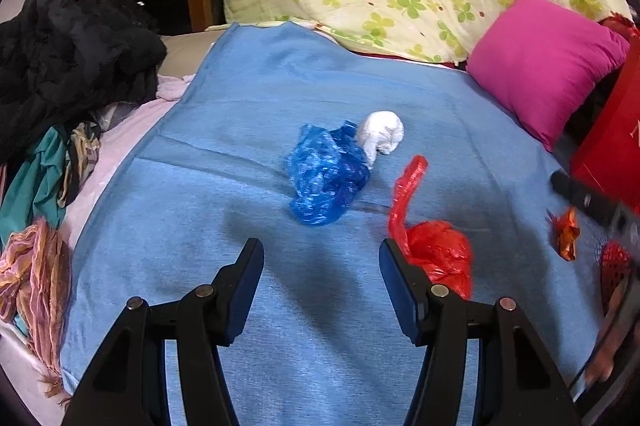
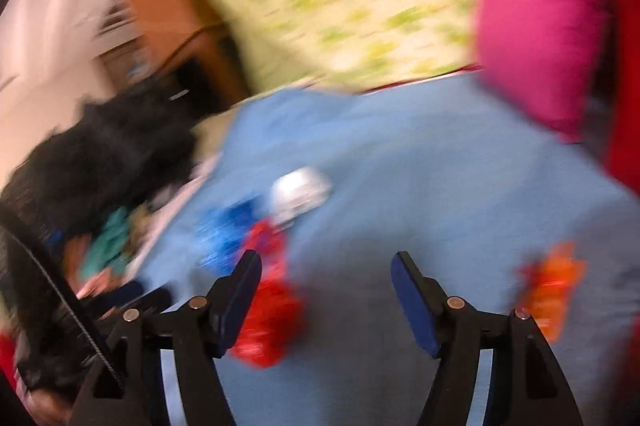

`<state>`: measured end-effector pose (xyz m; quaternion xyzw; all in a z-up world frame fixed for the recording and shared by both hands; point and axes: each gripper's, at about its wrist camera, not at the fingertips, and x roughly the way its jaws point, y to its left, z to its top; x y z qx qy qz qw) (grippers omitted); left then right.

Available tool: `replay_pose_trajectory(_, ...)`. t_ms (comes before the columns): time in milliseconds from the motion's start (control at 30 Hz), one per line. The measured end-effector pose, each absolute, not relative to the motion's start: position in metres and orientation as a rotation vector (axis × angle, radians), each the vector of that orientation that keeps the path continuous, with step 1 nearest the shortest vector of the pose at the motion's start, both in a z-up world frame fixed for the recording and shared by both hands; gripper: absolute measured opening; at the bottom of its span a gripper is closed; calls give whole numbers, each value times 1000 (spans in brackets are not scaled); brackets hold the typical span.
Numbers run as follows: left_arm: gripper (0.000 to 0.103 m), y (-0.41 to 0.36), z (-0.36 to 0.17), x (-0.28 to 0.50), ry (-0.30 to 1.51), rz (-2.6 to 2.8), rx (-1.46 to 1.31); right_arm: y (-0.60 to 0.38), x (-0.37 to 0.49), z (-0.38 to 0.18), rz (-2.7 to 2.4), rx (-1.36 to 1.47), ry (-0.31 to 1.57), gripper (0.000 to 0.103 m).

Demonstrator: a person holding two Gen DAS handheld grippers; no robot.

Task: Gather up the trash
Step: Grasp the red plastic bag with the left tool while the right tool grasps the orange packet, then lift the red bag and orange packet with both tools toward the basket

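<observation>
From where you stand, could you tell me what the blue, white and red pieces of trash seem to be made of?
Blue piece: thin glossy plastic film, crinkled, glinting.
White piece: probably crumpled tissue or matte plastic; unclear.
Red piece: shiny translucent plastic bag, with a twisted tail.

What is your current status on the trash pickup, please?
Left gripper open, empty; right gripper open, empty. Blue bag, white wad, red bag, orange wrapper all uncollected on blue blanket. Nothing blocking.
</observation>
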<state>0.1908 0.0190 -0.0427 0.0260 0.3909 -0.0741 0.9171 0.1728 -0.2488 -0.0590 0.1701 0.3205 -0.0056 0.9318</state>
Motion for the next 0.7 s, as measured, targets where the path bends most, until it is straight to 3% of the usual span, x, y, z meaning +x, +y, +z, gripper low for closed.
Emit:
replay_pose_trajectory(233, 61, -11, -50, 191, 836, -296, 32, -282, 179, -74, -441, 155, 757, 70)
replay_pose_trajectory(300, 61, -23, -54, 194, 853, -325, 32, -291, 185, -86, -468, 173, 820, 62)
replay_pose_trajectory(433, 57, -43, -68, 198, 909, -354, 45, -299, 195, -100, -461, 195, 884, 60)
replay_pose_trajectory(500, 51, -50, -77, 202, 936, -355, 56, -301, 199, -109, -443, 240, 928, 49)
replay_pose_trajectory(600, 50, -55, -86, 208, 956, -352, 60, -315, 200, -123, -407, 335, 972, 39)
replay_pose_trajectory(700, 47, -55, -86, 209, 957, -367, 46, -320, 200, -118, -375, 370, 944, 33)
